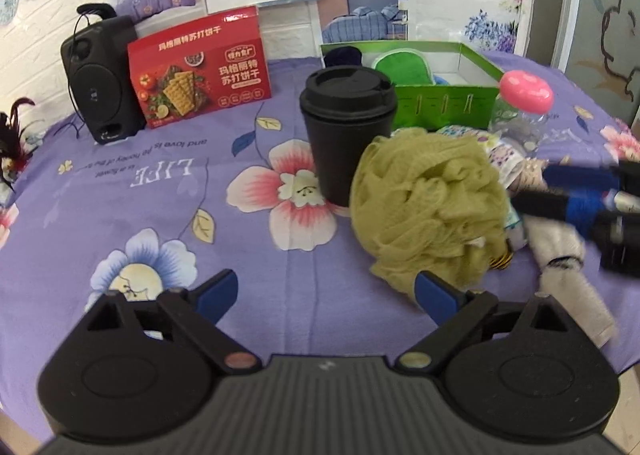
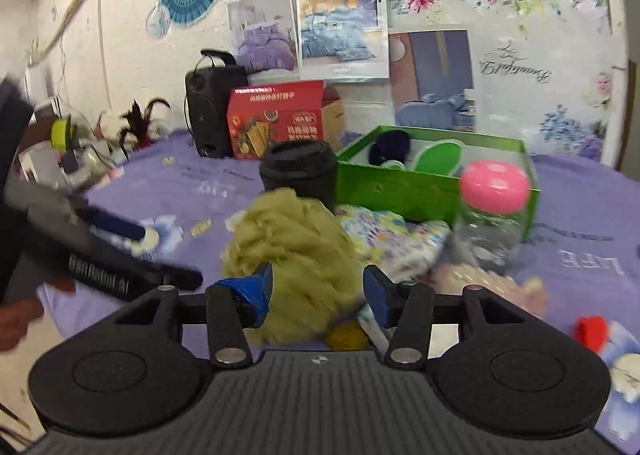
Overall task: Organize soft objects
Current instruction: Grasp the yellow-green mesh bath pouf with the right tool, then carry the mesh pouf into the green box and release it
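Left gripper (image 1: 326, 297): jaws spread wide, nothing between them, only the purple floral cloth (image 1: 120, 215) below. Its right blue pad sits just beside the lower edge of the olive mesh bath pouf (image 1: 428, 207); can't tell if it touches.

Right gripper (image 2: 318, 287): jaws partly open with the pouf (image 2: 296, 255) bulging between the blue pads. Frame is motion-blurred, so can't confirm the pads press on it. In the left view this gripper comes in from the right edge, cut off and smeared.

Pouf lies on the cloth, against the black lidded cup (image 1: 346, 135), on top of a floral fabric piece (image 1: 496, 151) and a beige knit item (image 1: 568, 255), both mostly hidden. Behind: clear jar with pink lid (image 1: 526, 91), then the green box (image 1: 440, 103) holding a green cloth (image 1: 400, 65) and something dark, unclear what.
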Tool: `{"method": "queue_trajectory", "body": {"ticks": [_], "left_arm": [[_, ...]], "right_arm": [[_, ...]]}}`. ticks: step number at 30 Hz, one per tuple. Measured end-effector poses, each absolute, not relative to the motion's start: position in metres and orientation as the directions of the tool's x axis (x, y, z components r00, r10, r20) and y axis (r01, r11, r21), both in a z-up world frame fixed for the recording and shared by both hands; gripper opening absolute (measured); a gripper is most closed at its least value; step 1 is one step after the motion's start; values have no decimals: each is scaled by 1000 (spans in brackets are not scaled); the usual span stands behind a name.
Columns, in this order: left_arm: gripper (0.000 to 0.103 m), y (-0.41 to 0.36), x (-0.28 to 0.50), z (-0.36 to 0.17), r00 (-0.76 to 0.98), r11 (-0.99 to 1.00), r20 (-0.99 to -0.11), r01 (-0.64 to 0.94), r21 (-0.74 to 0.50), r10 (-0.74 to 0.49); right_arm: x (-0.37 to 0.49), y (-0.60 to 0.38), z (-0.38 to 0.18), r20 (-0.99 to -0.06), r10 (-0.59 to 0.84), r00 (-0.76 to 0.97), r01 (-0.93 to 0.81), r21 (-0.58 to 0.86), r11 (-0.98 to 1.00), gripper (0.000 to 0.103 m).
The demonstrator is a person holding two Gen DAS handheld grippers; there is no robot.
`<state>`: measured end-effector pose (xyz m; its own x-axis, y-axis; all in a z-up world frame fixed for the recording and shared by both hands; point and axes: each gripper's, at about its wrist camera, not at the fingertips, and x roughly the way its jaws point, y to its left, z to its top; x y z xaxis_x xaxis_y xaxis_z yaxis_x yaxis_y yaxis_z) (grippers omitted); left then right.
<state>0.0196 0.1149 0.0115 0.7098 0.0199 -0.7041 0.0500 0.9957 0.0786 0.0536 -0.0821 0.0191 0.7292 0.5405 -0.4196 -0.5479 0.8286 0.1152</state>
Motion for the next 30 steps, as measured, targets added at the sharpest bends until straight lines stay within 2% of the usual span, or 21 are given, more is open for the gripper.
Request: {"method": "queue_trajectory", "body": {"ticks": [4,8,13,17,24,27,28,30], "left_arm": [[96,112,27,-9,683,984,-730,139,115,-11],[95,106,40,-24,630,971,-766,237,33,-128],[96,91,56,-30,647,952,-740,304,31,-182],[96,84,71,-37,657,937,-721,347,28,-222],[95,79,85,-49,654,941,-724,339,19,-221],[69,79,80,-46,658,944,-718,329,5,-225],[61,80,77,-43,663,947,-714,320,-2,-226],[54,83,72,-36,666,951,-712,308,-12,-224]], "right_arm": [[71,-66,31,-432,566,703,-585,102,805,36],[90,-54,34,-482,563,671,-604,85,792,37],[117,-42,28,-560,566,605,-620,115,776,40],[127,-34,15,-598,560,574,-627,119,770,45],[138,-39,-6,-613,591,524,-599,227,768,59],[142,-42,-8,-608,615,502,-597,271,755,61],[139,-43,-7,-595,628,502,-613,267,744,58],[130,-48,-6,-550,660,512,-634,276,723,47]]}}
